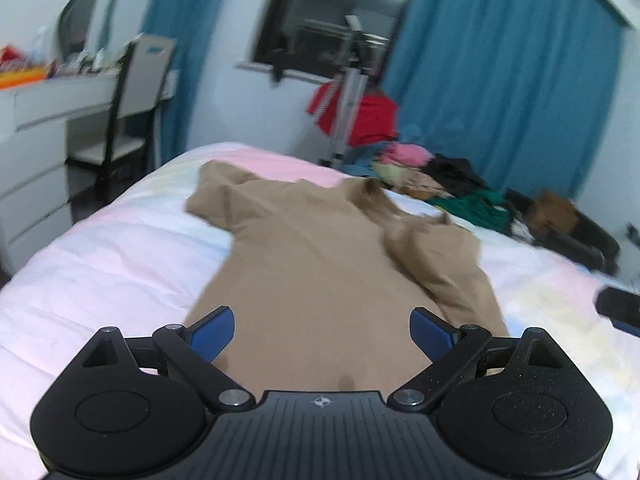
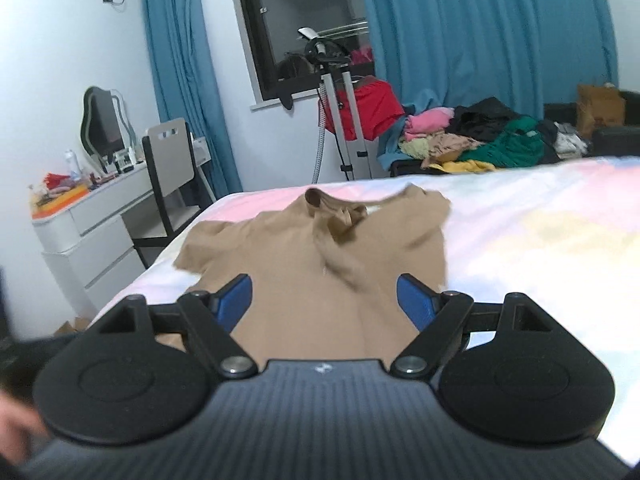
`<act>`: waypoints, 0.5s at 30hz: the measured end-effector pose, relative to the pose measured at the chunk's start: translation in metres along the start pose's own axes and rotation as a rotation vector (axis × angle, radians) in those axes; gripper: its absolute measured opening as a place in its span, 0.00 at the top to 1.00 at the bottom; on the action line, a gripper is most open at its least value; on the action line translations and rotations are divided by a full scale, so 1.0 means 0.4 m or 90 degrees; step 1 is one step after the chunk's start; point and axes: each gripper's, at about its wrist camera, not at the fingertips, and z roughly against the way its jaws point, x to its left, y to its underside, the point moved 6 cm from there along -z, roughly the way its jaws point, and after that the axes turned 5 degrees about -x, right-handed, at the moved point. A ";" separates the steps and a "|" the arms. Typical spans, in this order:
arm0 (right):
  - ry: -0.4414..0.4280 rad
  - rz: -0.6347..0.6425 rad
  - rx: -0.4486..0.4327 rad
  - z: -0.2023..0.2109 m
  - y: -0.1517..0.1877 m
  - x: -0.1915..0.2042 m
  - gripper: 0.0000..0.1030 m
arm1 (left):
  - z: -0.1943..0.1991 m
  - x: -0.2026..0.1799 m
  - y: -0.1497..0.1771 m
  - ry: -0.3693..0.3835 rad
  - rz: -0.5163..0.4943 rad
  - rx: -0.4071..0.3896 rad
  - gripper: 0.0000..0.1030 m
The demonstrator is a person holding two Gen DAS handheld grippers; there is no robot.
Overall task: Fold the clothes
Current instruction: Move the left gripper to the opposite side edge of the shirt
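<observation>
While the bed (image 2: 540, 216) carries my tan T-shirt (image 2: 320, 264) lying partly rumpled, collar far, hem nearest, my left gripper (image 1: 322, 330) and right gripper (image 2: 324, 300) gape empty above it; I'd flatten the right sleeve first.

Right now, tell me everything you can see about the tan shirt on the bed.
The tan shirt is a short-sleeved top in soft, plain fabric, lying on the pastel bedspread with its collar toward the far edge of the bed. The left sleeve lies spread out flat; the right side near the collar is bunched and folded over onto the body. The lower body lies fairly smooth. Both claws are open and neither is gripping it.
</observation>
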 end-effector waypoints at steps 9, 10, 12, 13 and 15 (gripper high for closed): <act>0.036 -0.084 -0.031 0.181 0.085 -0.092 0.21 | 0.094 -0.146 0.070 0.024 -0.113 0.005 0.07; 0.041 -0.095 -0.033 0.185 0.083 -0.105 0.21 | 0.097 -0.154 0.081 0.024 -0.115 0.012 0.07; 0.043 -0.119 -0.047 0.195 0.068 -0.128 0.21 | 0.102 -0.165 0.102 0.022 -0.113 0.024 0.07; 0.043 -0.128 -0.054 0.201 0.063 -0.139 0.21 | 0.106 -0.173 0.110 0.022 -0.115 0.028 0.07; 0.045 -0.139 -0.064 0.215 0.053 -0.158 0.21 | 0.114 -0.184 0.126 0.024 -0.120 0.036 0.07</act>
